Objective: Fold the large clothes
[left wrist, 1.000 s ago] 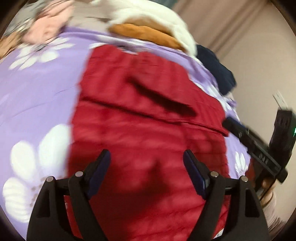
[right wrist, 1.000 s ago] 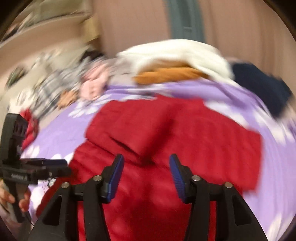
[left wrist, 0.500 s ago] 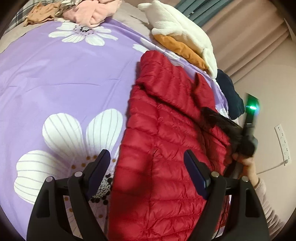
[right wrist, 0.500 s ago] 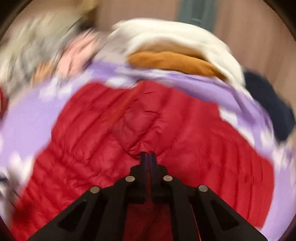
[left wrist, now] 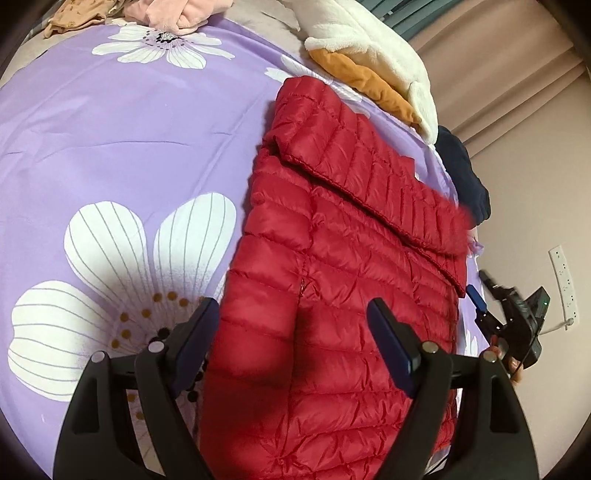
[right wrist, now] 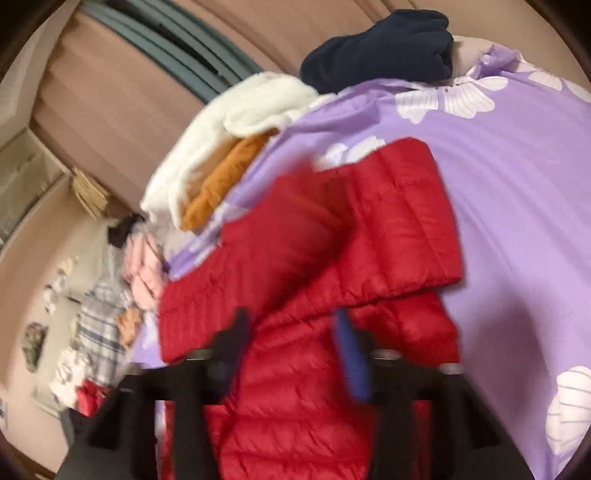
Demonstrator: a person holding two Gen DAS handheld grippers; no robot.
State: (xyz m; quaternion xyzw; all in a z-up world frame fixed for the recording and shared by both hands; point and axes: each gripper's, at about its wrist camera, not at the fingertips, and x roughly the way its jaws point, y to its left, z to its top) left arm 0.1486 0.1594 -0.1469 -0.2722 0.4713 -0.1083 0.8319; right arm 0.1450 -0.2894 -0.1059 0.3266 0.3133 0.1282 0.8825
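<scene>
A red quilted puffer jacket lies on a purple bedsheet with white flowers. One sleeve is folded slantwise across its body. My left gripper hovers open above the jacket's near left edge, nothing between its pads. The right gripper shows at the jacket's right edge, held by a hand. In the right wrist view, tilted and blurred, the right gripper hangs over the jacket below the folded sleeve. Its jaws are opening and grip nothing.
A white fleece on an orange garment lies at the bed's far edge, a navy garment beside it. Pink clothes sit at the far left. Curtains and a wall socket lie beyond.
The right gripper, shut on jacket fabric half a second ago, has let go, rolled and pulled back to the jacket's right edge. The sleeve now lies folded flat across the body.
</scene>
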